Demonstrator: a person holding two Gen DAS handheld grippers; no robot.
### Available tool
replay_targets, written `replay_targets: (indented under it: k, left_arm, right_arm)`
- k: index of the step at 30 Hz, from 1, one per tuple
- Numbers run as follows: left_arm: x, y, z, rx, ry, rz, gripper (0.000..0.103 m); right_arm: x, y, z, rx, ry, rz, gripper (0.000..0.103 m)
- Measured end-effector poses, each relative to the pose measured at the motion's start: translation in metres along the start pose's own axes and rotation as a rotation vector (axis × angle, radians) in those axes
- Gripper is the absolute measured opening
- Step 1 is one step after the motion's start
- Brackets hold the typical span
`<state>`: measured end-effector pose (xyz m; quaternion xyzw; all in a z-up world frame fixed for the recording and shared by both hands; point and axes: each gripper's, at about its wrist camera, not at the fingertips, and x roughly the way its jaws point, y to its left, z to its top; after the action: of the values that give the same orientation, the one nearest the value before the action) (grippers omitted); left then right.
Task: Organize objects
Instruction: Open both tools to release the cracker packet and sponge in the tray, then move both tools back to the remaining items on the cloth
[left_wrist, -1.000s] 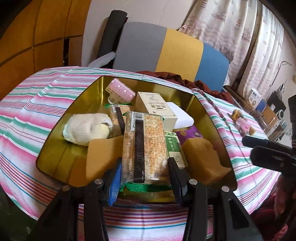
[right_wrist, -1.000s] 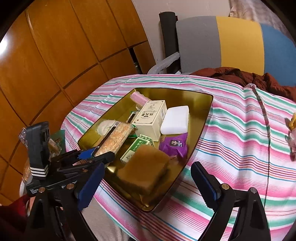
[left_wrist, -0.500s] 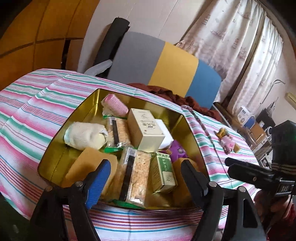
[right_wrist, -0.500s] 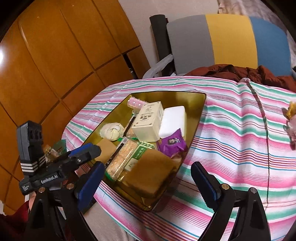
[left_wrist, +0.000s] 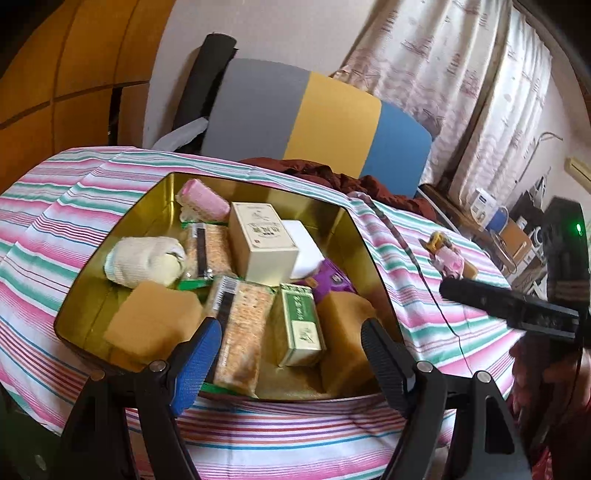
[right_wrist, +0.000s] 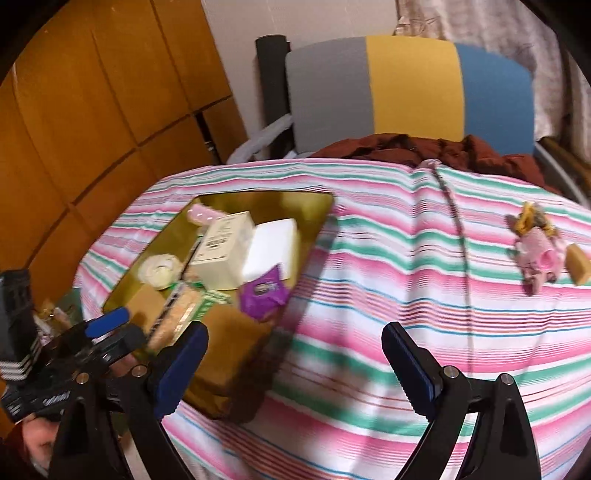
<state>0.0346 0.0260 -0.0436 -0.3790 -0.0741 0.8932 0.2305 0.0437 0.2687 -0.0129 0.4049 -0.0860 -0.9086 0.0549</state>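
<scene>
While counted, tray contents: listed below.
Tin tray (left_wrist: 354, 221): seen toward table's left edge, on striped cloth (right_wrist: 369, 295).
Sponges: two (left_wrist: 155, 325).
Cracker packs: two (left_wrist: 240, 332).
Boxes: cream (left_wrist: 262, 240), green (left_wrist: 301, 325).
Left gripper (left_wrist: 288, 354): jaws spread, nothing held.
Right gripper (right_wrist: 295, 362): jaws spread, nothing held.

Behind my table I saw a chair back (left_wrist: 325, 122) banded grey, yellow and blue, with orange wood panelling (right_wrist: 92, 110) to its left. Patterned pale curtains (left_wrist: 461, 92) hung on the right, above cluttered shelves (left_wrist: 506, 229).
</scene>
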Motion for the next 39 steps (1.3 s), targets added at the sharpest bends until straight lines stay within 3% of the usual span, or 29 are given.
replay_targets:
  k: [18, 29, 35, 39]
  left_arm:
    - [0.018, -0.049, 0.003, 0.102, 0.07, -0.022, 0.08]
    - [0.036, -0.112, 0.008, 0.22, 0.109, -0.114, 0.08]
    - [0.052, -0.144, 0.007, 0.283, 0.148, -0.154, 0.08]
    - [0.066, -0.163, 0.005, 0.305, 0.187, -0.175, 0.08]
  right_arm:
    - [-0.013, -0.089, 0.005, 0.112, 0.008, -0.176, 0.096]
    - [-0.018, -0.153, -0.002, 0.201, 0.067, -0.265, 0.098]
    - [-0.019, -0.212, -0.013, 0.315, 0.114, -0.298, 0.098]
    - [-0.024, -0.271, -0.011, 0.406, 0.093, -0.382, 0.098]
